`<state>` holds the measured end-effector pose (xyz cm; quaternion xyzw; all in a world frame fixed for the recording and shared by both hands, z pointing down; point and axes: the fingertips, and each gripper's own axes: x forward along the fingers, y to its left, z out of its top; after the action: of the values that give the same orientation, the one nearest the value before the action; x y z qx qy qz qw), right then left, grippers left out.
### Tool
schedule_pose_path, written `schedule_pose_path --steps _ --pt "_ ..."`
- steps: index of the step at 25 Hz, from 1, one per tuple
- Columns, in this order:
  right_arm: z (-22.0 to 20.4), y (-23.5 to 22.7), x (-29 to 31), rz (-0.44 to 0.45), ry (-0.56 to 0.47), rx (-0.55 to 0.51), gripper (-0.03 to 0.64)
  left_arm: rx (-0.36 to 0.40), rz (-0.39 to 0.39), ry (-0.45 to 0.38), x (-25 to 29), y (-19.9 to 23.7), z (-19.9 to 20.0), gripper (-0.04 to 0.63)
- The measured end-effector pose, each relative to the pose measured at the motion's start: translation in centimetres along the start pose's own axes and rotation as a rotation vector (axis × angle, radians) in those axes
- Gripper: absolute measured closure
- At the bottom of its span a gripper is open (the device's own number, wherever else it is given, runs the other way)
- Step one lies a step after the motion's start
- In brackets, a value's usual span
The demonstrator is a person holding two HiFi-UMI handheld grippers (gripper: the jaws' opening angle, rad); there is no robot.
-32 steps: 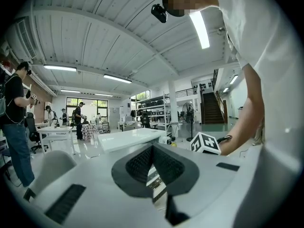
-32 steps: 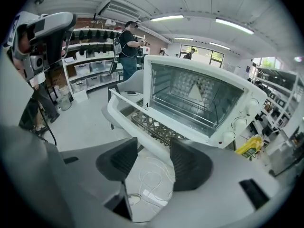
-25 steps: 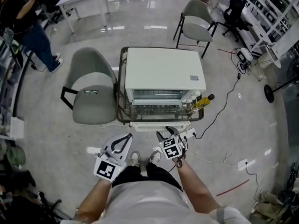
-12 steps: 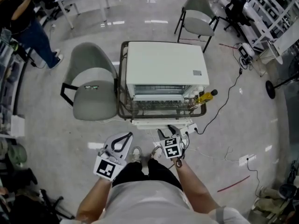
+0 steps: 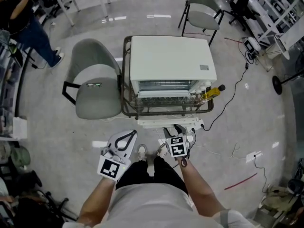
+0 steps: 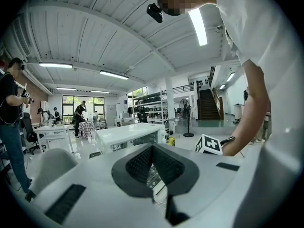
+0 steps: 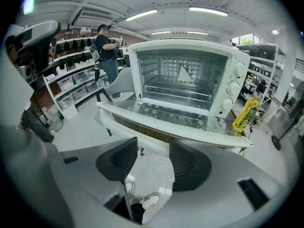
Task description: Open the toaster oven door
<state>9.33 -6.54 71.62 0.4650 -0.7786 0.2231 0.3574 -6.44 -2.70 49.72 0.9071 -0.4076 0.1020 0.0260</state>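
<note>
The white toaster oven (image 5: 171,56) stands on a wire cart, its glass door (image 5: 166,109) folded down flat towards me. In the right gripper view the oven cavity (image 7: 183,75) shows its racks, and the lowered door (image 7: 171,120) spans the picture just beyond my jaws. My right gripper (image 5: 174,130) is open and empty, a short way in front of the door's front edge and below it. My left gripper (image 5: 128,136) hangs further left, shut on nothing, its pads (image 6: 142,163) meeting at the tip. From there the oven (image 6: 128,133) appears side-on.
A grey chair (image 5: 95,87) stands against the cart's left side, and another chair (image 5: 202,11) is behind. A yellow bottle (image 5: 212,91) sits by the oven's right side. A power strip with cables (image 5: 192,126) lies on the floor under the door. A person (image 5: 23,23) stands far left.
The door lies open in all three frames. Both grippers have drawn slightly back towards me, and the view has shifted so that the oven sits a little higher.
</note>
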Motion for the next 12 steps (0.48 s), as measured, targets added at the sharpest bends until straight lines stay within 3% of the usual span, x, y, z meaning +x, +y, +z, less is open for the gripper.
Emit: schedule_pose_path --steps 12 --pt "-1.2 -0.3 1.1 -0.071 -0.017 0.087 0.396 0.075 -0.02 -0.013 0.7 1.0 -1.0 0.578"
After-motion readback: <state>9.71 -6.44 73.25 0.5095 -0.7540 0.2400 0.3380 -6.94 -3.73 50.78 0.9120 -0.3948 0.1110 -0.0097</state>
